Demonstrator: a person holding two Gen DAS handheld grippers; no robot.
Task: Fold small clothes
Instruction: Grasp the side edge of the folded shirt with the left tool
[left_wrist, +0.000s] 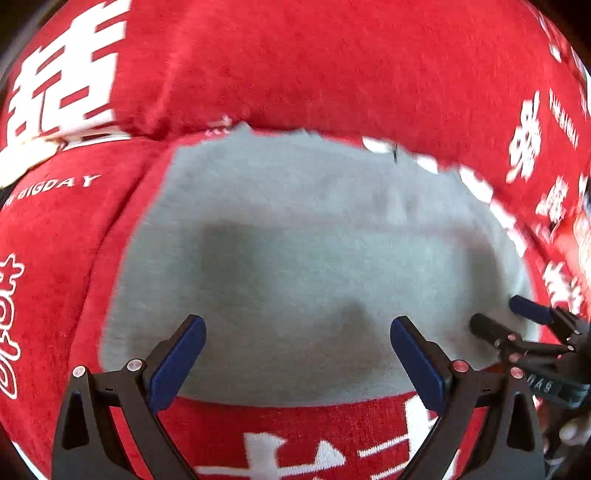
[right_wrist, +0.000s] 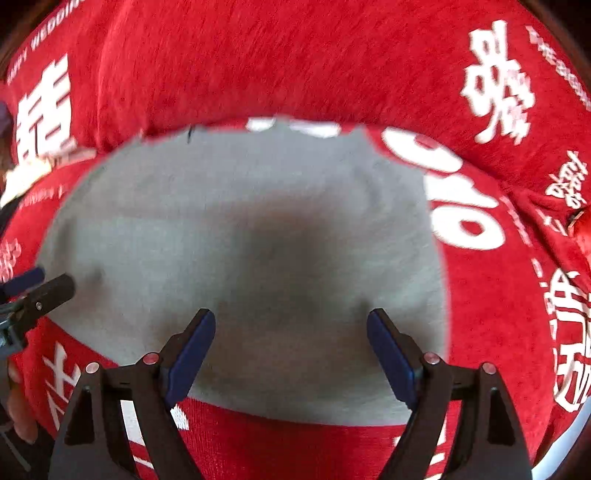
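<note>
A: Where's the cloth (left_wrist: 295, 258)?

B: Flat on the red blanket (left_wrist: 314, 66), a grey piece filling the middle of both wrist views. From the left wrist its far edge runs from about 11 to 1 o'clock, its near edge lies just under the fingertips at 6. The blanket with white lettering rings it on every side.

A: And the left gripper (left_wrist: 297, 354)?

B: Released. Its blue pads (left_wrist: 177, 363) stand wide apart above the near edge of the cloth, nothing between them. I can't tell whether the tips touch the fabric.

A: The right gripper (right_wrist: 291, 350)?

B: Also released, pads wide, nothing pinched, hanging over the near part of the cloth in its own view. In the left wrist view it shows at 4 o'clock, over the cloth's right edge. In the right wrist view the left gripper pokes in at 9 o'clock, over the cloth's left edge.

A: Anything else?

B: Dark shadows fall on the cloth ahead of both grippers. Both pictures are somewhat blurred
</note>
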